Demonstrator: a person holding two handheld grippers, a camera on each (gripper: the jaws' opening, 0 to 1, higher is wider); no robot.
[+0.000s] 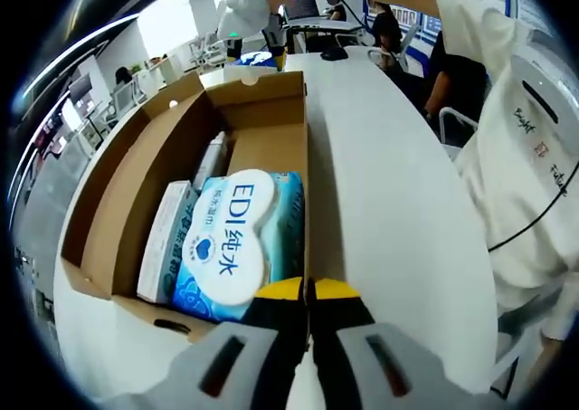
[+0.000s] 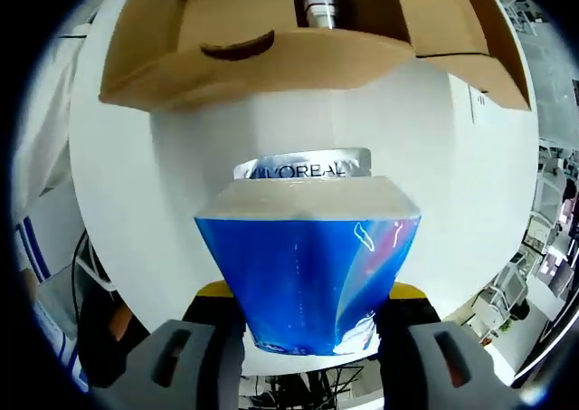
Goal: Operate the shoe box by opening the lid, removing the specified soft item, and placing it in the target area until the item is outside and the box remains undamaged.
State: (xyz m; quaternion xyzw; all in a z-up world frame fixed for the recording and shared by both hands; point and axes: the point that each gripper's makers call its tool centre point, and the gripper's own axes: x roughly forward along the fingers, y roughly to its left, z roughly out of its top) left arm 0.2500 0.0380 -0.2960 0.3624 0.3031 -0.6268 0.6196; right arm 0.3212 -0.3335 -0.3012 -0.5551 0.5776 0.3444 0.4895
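Right gripper view shows the right tool (image 2: pixel 306 312) clamped on a blue glossy pouch (image 2: pixel 308 279), its jaws pressing both sides so the film creases and flares into a wedge with a pale flat top. The pouch hangs over the white bench (image 2: pixel 136 202), outside the cardboard box (image 2: pixel 271 52), with a silver L'Oréal packet (image 2: pixel 303 168) lying on the bench just behind it. The step in hand appears to be setting the soft item down in the target area; doing it well likely means lowering until the pouch rests on the bench, keeping it apart from the box wall and the silver packet, then easing the jaws apart so the slippery film is not dragged. Left gripper view shows the left tool (image 1: pixel 308 294) with its yellow-tipped jaws pressed together on nothing, hovering at the near edge of the box (image 1: pixel 118 202), whose flaps stand open. Inside lie a soft pale-blue wipes pack (image 1: pixel 240 238) with a rounded white label, a slim white carton (image 1: pixel 167 238) beside it, and a silvery tube (image 1: pixel 210 161) further in. The corrugated board looks matte and stiff and shows no damage. A person in white (image 1: pixel 520 147) stands beside the bench.
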